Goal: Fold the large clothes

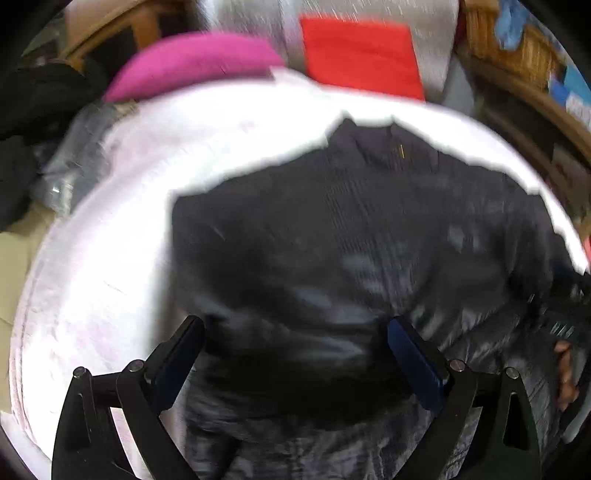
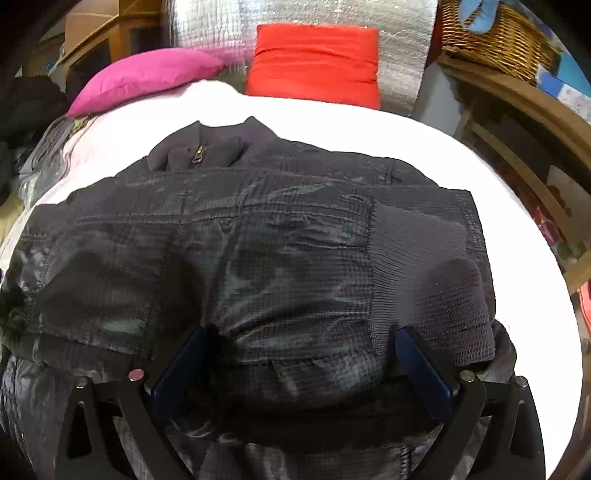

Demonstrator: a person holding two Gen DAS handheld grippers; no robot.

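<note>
A dark quilted jacket (image 1: 351,240) lies flat on a white bed sheet (image 1: 110,240), collar at the far side, zip closed. It also shows in the right wrist view (image 2: 258,240), with a ribbed cuff (image 2: 424,258) folded onto its right side. My left gripper (image 1: 295,332) is open and hovers over the jacket's near part, holding nothing. My right gripper (image 2: 301,343) is open just above the jacket's lower hem, its fingers (image 2: 421,362) wide apart. The left wrist view is blurred by motion.
A pink pillow (image 2: 147,77) and a red pillow (image 2: 317,62) lie at the far edge of the sheet (image 2: 480,177), before a silver quilted panel (image 2: 303,14). A wicker basket (image 2: 495,40) sits on wooden furniture (image 2: 535,107) at right. Dark clothes (image 1: 33,110) are piled at left.
</note>
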